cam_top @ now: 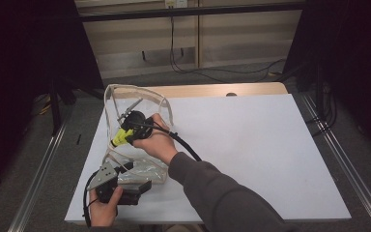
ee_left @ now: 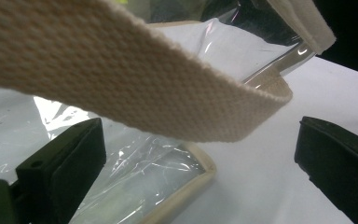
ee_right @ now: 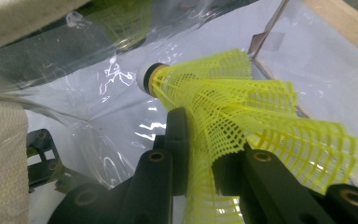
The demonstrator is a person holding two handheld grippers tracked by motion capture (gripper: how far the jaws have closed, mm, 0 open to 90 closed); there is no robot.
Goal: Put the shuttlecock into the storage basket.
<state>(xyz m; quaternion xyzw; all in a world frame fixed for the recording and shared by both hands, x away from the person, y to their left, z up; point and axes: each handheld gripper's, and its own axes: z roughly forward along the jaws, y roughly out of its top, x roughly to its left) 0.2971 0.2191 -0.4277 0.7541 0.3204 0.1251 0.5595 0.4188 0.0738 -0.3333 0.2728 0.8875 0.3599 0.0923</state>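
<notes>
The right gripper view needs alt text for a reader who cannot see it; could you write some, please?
Two black jaws pinch the crushed skirt of a yellow shuttlecock, its white cork tip pointing away. Crinkled walls of a clear plastic bag surround it, with a cream strap at left.

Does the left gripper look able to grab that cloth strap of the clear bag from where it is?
Probably yes. The left gripper has its jaws wide apart, and the strap loops just above the gap with nothing between. The clear bag lies below them.
</notes>
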